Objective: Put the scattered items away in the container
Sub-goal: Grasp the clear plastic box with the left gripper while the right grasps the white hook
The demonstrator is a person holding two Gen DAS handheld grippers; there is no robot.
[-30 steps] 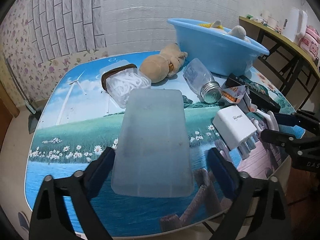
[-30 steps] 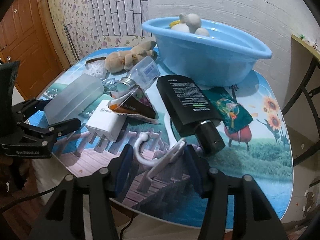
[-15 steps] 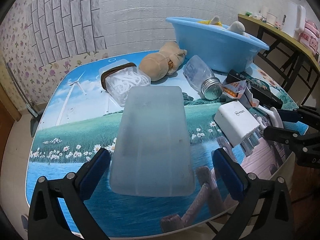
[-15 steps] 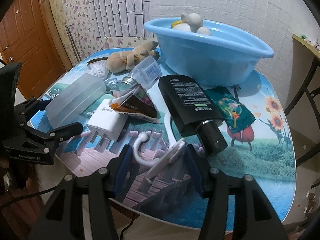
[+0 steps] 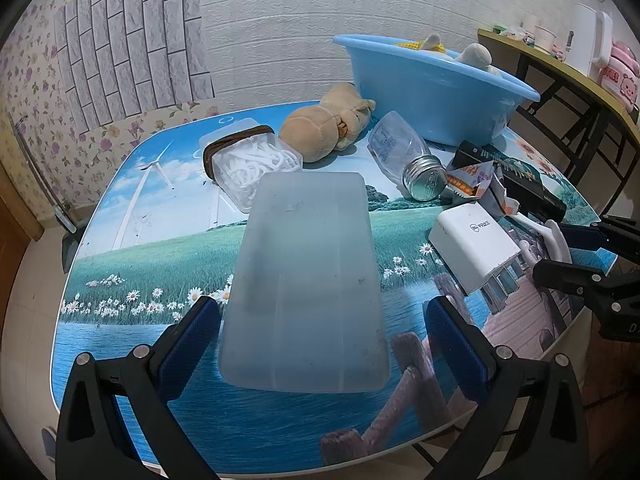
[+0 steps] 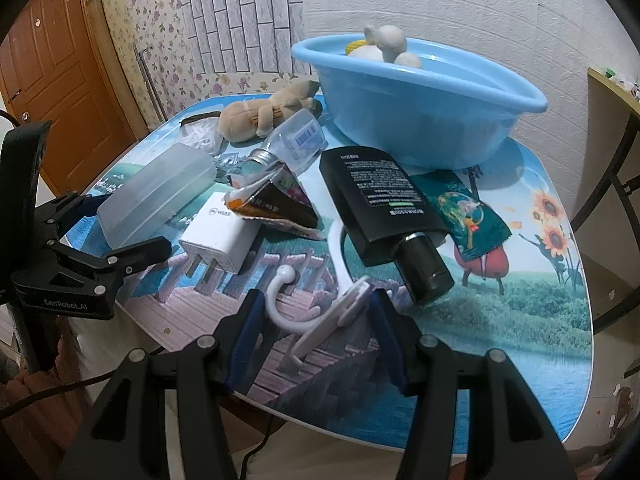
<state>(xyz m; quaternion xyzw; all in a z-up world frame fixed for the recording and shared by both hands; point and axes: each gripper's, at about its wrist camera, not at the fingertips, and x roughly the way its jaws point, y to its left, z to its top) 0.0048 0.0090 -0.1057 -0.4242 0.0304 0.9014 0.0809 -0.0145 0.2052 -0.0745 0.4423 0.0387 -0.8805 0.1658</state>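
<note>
A frosted plastic box [image 5: 304, 280] lies on the table between the fingers of my left gripper [image 5: 322, 320], which stands open with a gap on each side. My right gripper [image 6: 316, 312] is shut on a white plastic hook [image 6: 334, 314] that rests on the table near the front edge. The hook's plate leans against the right pad. The blue basin [image 6: 420, 120] stands at the back with a pale plush toy and something yellow in it. Scattered in front of it are a white charger [image 6: 220, 228], a black bottle [image 6: 380, 200] and a tan plush [image 5: 324, 128].
A glass bottle [image 5: 404, 152], a torn snack packet [image 6: 276, 204], a green packet [image 6: 464, 212] and a clear box of white sticks [image 5: 252, 168] also lie on the table. A side table [image 5: 560, 64] with cups stands to the right, and a door [image 6: 52, 80] to the left.
My left gripper's fingers have spread a little wider around the frosted box. The right gripper and the hook look the same.
</note>
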